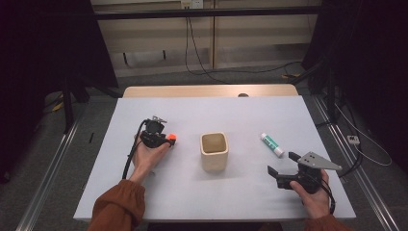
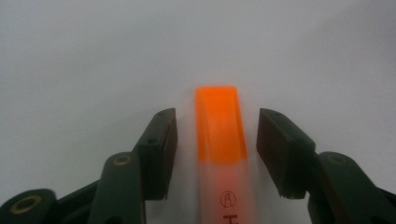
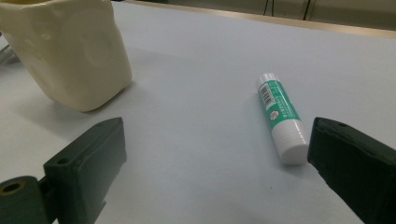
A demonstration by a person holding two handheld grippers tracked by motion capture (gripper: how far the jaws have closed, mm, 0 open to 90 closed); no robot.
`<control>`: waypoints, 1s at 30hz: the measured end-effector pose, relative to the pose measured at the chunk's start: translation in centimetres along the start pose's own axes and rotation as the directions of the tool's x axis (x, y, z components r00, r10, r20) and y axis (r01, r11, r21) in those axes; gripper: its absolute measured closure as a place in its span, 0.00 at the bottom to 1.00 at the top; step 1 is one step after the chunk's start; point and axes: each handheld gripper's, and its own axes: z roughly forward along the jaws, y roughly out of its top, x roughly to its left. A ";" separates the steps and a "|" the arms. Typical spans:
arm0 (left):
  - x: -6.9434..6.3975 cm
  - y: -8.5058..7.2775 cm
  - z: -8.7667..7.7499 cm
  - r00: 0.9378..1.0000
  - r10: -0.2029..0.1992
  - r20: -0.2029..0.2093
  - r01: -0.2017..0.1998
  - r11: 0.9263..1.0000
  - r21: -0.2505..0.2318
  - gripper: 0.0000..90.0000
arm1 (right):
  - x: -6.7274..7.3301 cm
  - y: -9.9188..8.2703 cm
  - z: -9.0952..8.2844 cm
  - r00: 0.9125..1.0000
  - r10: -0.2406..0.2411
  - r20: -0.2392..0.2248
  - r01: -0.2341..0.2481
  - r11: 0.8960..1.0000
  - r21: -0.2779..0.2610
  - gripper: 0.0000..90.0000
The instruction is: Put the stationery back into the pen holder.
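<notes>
Evidently the left claw (image 2: 217,154) straddled the orange highlighter (image 2: 219,135), jaws apart, not yet pinching; an off-centre squeeze might have skidded it.

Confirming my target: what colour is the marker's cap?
Bright orange cap; the left gripper view shows it best.

Left gripper (image 1: 166,139): black body, black cable looping off its side, dark jaws with flat rectangular pads, small screw holes, brass-coloured pivot rivets. Right gripper (image 1: 281,163): black, grey three-cornered plate (image 1: 317,160) on top with small holes, black cable. Person's rust-orange sleeve (image 1: 118,204), gathered cuff.
</notes>
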 end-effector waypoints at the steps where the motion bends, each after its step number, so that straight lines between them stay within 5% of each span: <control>1: 0.0 0.0 0.0 1.000 0.006 -0.006 -0.006 1.000 0.006 0.59 | 0.0 0.0 0.0 1.000 -0.001 -0.001 0.001 1.000 0.000 0.05; 11: -0.7 0.1 -0.1 0.999 0.040 -0.013 -0.040 0.999 0.026 0.73 | 0.1 0.0 0.1 1.000 0.003 -0.002 -0.003 1.000 0.003 0.05; 19: -0.5 0.1 -0.1 1.000 0.023 -0.005 -0.023 0.999 0.024 0.75 | 0.1 0.0 0.1 1.000 0.000 -0.007 0.000 1.000 0.004 0.05; 23: -0.1 0.0 -0.1 0.999 -0.024 0.033 0.024 1.000 -0.007 0.75 | 0.1 0.0 0.1 1.000 -0.002 -0.007 0.002 1.000 0.002 0.05; 30: -0.5 0.2 -0.5 0.999 0.010 0.052 -0.008 0.999 -0.033 0.75 | 0.1 0.0 0.1 1.000 -0.001 -0.008 0.001 1.000 0.000 0.05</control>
